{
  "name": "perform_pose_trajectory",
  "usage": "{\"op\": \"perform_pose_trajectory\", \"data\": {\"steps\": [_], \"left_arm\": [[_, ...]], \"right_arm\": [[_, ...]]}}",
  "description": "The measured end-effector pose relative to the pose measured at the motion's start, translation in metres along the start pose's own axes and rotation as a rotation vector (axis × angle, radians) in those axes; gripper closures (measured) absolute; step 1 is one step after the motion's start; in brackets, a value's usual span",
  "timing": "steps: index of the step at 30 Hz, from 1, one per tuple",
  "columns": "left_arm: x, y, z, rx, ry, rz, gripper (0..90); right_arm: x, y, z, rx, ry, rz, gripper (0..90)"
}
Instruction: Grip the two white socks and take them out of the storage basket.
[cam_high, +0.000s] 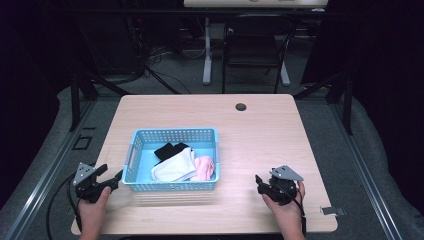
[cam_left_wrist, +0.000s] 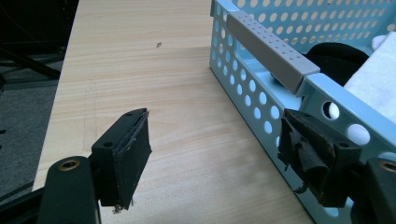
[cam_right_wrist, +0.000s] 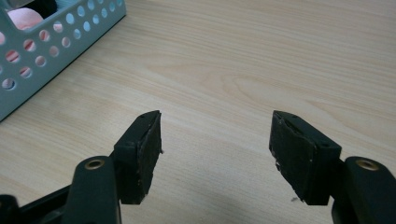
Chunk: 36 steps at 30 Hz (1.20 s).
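A light blue perforated basket (cam_high: 140, 137) stands on the wooden table (cam_high: 250, 130), left of centre. Inside it lie a black cloth (cam_high: 169, 149), a white cloth (cam_high: 176, 167) and a pink cloth (cam_high: 205, 167). My left gripper (cam_high: 111, 179) rests just off the basket's left front corner, open and holding nothing. In the left gripper view its right jaw sits close against the basket wall (cam_left_wrist: 252, 93), under the grey handle (cam_left_wrist: 273, 46). My right gripper (cam_high: 261, 184) is open over bare table, to the right of the basket. In the right gripper view the basket's corner (cam_right_wrist: 46, 42) shows at top left.
A round cable hole (cam_high: 241, 106) sits near the table's far edge. Behind the table stand a black chair (cam_high: 255, 50) and a white desk leg (cam_high: 207, 50). Bare wood stretches between my right gripper and the far and right edges.
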<state>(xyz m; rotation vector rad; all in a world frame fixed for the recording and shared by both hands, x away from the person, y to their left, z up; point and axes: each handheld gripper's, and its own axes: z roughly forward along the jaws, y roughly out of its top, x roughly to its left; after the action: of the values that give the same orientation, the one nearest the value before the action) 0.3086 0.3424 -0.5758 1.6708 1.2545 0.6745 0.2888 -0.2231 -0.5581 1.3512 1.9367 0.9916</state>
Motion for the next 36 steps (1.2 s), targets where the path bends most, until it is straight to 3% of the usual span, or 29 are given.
{"op": "perform_pose_trajectory", "data": {"steps": [3,10,15,22,24,30,33,36], "left_arm": [[0.0,0.0,0.0,-0.001,-0.001,0.0,24.8],[0.0,0.0,-0.001,-0.006,0.0,-0.004,24.8],[0.0,0.0,-0.002,-0.006,-0.003,0.0,24.8],[0.0,0.0,-0.002,-0.009,-0.005,-0.001,24.8],[0.0,0.0,-0.003,-0.012,-0.004,-0.006,24.8],[-0.001,0.001,-0.001,-0.01,-0.01,-0.002,24.8],[0.0,0.001,-0.002,-0.015,-0.008,-0.01,24.8],[0.0,0.001,-0.002,-0.017,-0.008,-0.012,24.8]], "right_arm": [[0.001,0.0,0.001,0.006,-0.014,-0.01,33.7],[0.006,0.0,0.0,0.003,0.003,-0.023,39.2],[0.007,-0.002,0.002,0.04,0.037,-0.006,45.6],[0.005,0.0,-0.003,0.032,0.059,0.05,47.4],[0.005,0.001,-0.006,0.04,0.087,0.067,49.3],[0.01,0.011,-0.016,0.036,0.07,0.033,50.6],[0.015,0.021,-0.023,0.022,0.089,0.001,52.1],[0.017,0.028,-0.026,0.019,0.108,0.002,53.0]]}}
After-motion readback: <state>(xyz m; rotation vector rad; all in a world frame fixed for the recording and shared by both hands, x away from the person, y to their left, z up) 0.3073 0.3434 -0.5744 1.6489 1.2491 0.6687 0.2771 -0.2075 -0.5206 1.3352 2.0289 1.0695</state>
